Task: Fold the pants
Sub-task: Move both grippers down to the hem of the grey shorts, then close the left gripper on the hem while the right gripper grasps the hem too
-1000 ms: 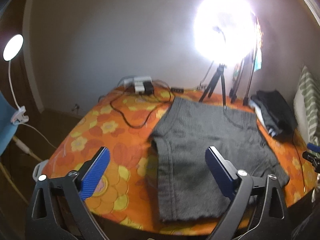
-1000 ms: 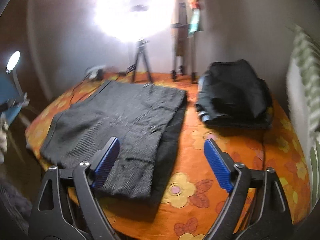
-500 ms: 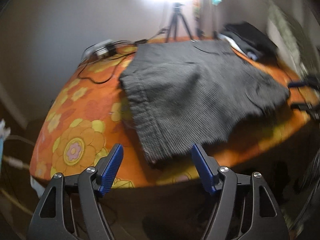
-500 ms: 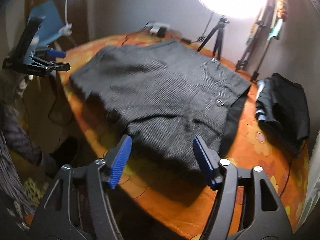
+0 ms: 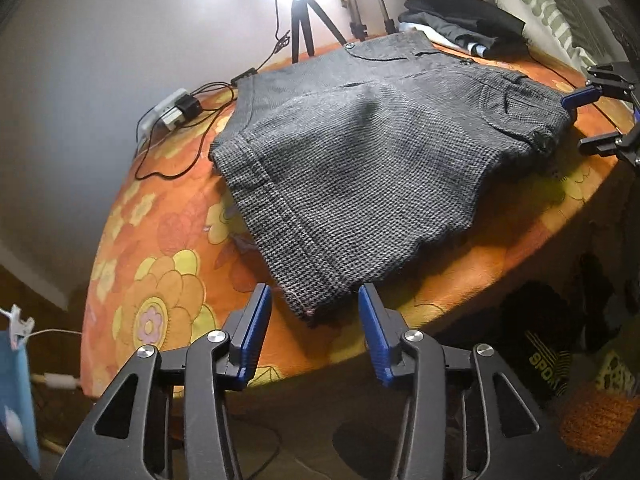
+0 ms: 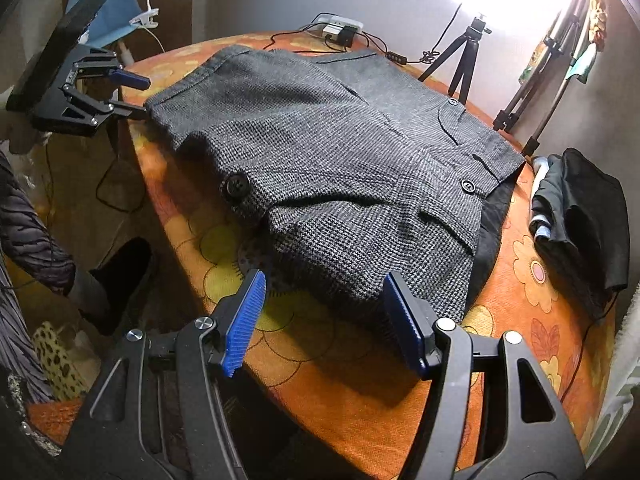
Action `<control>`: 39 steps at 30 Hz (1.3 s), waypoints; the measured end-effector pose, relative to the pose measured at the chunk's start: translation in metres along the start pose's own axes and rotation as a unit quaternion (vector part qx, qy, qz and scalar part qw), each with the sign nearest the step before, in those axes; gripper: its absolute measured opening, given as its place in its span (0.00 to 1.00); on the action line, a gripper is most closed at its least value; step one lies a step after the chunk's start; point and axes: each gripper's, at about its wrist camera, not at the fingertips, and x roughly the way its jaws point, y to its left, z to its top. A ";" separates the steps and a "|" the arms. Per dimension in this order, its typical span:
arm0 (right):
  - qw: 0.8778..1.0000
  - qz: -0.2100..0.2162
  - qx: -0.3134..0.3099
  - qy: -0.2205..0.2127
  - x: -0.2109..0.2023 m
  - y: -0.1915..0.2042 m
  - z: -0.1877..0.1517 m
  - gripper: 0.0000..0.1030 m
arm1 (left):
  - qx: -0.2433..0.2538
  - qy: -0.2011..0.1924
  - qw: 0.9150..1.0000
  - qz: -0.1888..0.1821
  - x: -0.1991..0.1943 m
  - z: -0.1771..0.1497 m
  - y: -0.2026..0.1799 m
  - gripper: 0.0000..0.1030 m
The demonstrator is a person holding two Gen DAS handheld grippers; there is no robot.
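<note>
I've got the grey pants (image 5: 360, 152) lying flat on the counter (image 5: 160, 280), already doubled leg over leg by the look of it, hem end toward my left tool (image 5: 314, 312) and waistband w/ buttons toward my right tool (image 6: 322, 300). Both tools are wide apart, holding nothing: left one straddles the hem corner near the counter edge, right one sits just off the waist corner. Step in hand, as I read it, is pinching both near corners for the next fold. To do it well I'd catch all layers at once, bite on the stitched hem and the waistband rather than loose cloth, then lift both ends level so nothing skews. The cloth looks thick, so a shallow bite may slip. Hard to tell: how many layers sit at the hem, and whether the dark lining poking out by the waist belongs to these pants. The far edge runs toward the tripod (image 5: 302, 20) and cables (image 5: 192, 120), partly washed out by lamp glare. The black clothes pile (image 6: 580, 216) stays well apart.
</note>
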 end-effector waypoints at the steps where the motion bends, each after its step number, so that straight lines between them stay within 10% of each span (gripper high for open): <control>1: 1.000 0.000 0.000 0.001 0.001 0.000 0.001 0.63 | 0.003 0.001 1.000 0.000 0.001 0.000 0.000 0.42; 9: 0.999 -0.019 -0.019 0.018 0.016 0.007 0.008 0.62 | 0.019 0.003 1.000 -0.009 0.004 0.001 -0.005 0.42; 20: 0.999 -0.032 0.019 0.020 0.020 -0.007 0.020 0.15 | 0.038 0.007 0.999 -0.025 0.008 0.009 -0.015 0.42; 39: 0.987 -0.015 0.155 -0.048 -0.004 -0.064 0.066 0.11 | 0.052 0.012 0.998 -0.026 0.021 0.025 -0.029 0.43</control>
